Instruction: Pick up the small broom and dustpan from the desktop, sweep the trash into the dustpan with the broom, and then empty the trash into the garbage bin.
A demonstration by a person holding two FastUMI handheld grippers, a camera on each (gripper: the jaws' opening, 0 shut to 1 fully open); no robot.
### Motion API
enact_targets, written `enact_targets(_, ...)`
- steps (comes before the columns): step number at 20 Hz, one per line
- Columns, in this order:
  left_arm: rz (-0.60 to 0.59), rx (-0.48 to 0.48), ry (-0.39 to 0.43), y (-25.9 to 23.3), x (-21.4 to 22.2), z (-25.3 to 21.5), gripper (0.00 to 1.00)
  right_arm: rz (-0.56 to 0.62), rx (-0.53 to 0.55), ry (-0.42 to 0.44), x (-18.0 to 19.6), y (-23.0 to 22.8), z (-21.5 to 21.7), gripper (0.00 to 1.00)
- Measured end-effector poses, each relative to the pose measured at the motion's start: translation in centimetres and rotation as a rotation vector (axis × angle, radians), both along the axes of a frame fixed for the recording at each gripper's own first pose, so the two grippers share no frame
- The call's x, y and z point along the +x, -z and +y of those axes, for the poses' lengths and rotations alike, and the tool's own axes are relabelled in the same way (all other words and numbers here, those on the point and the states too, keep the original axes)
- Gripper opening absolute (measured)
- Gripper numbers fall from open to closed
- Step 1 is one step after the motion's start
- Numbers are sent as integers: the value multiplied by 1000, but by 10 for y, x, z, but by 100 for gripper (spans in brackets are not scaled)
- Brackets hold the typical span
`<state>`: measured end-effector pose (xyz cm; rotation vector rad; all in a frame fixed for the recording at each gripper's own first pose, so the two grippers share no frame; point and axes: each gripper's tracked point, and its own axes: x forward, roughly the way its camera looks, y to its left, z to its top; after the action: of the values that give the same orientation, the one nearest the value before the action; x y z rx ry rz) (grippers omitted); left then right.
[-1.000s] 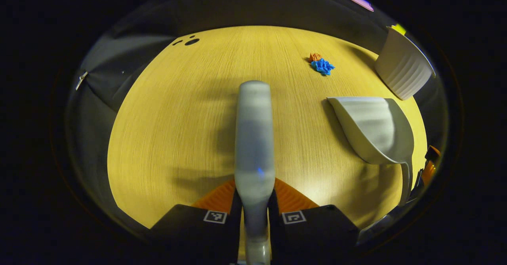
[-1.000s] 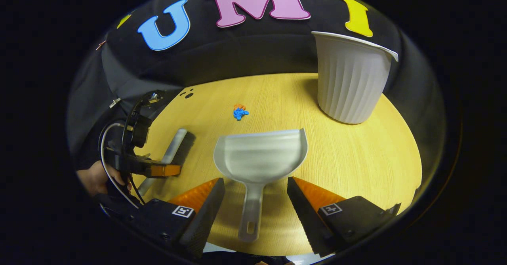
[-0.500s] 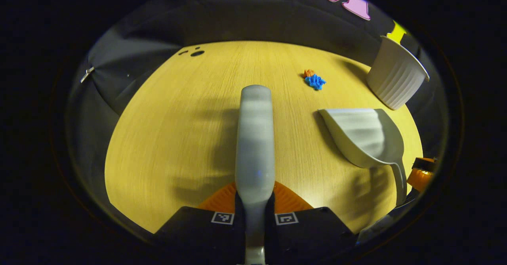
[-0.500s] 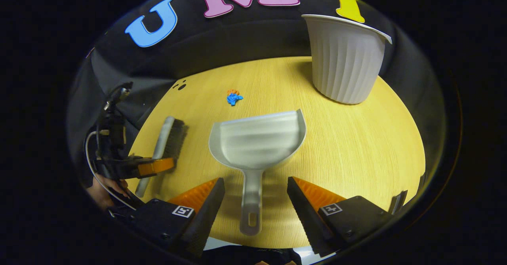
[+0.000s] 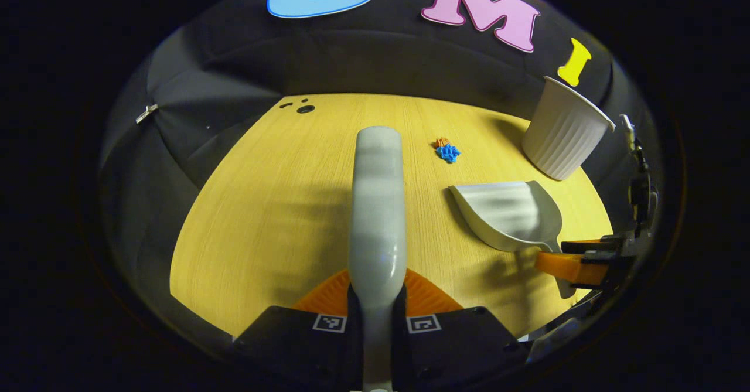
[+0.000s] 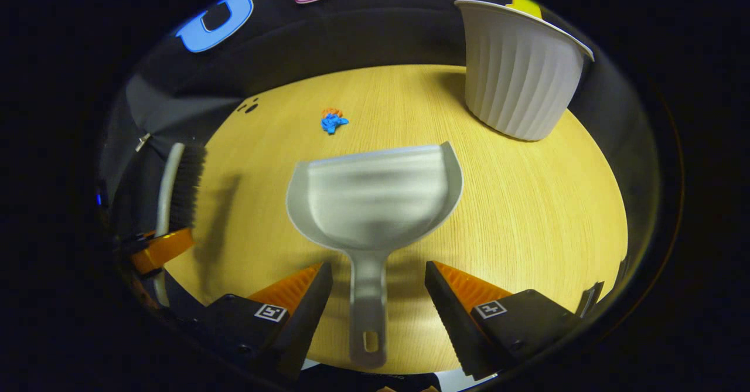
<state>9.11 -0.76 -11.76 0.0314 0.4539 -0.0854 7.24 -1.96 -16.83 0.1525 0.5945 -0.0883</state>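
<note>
This is a staged recording booth, not a lived-in room. A round wooden table (image 6: 527, 204) with pale yellow grain stands against a wall of black cloth (image 5: 351, 58), which hangs in folds close behind the table's far edge and wraps round its sides; a small metal clip (image 5: 146, 112) pins the cloth left of the table. On the table lie only a few props: a white ribbed bin (image 6: 518, 75) at the far right, a grey dustpan (image 6: 375, 198) in the middle, and scraps of blue and orange trash (image 6: 333, 121) beyond the dustpan. The lighting is dim around the table.
</note>
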Motion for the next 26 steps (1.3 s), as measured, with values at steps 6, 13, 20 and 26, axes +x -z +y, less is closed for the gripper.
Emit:
enact_targets(6,-9,6,-47,-1,-19,18,23,109,-6,13,13,23,0,99)
enact_targets(13,13,-37,-91,5,-20,28,23,117,-60,15,27,23,-2,76)
enact_targets(20,23,-23,-85,1,-4,23,23,147,-33,-30,31,22,-3,38)
enact_targets(26,60,-24,-47,-7,35,9,23,150,-52,-125,30,20,-8,34)
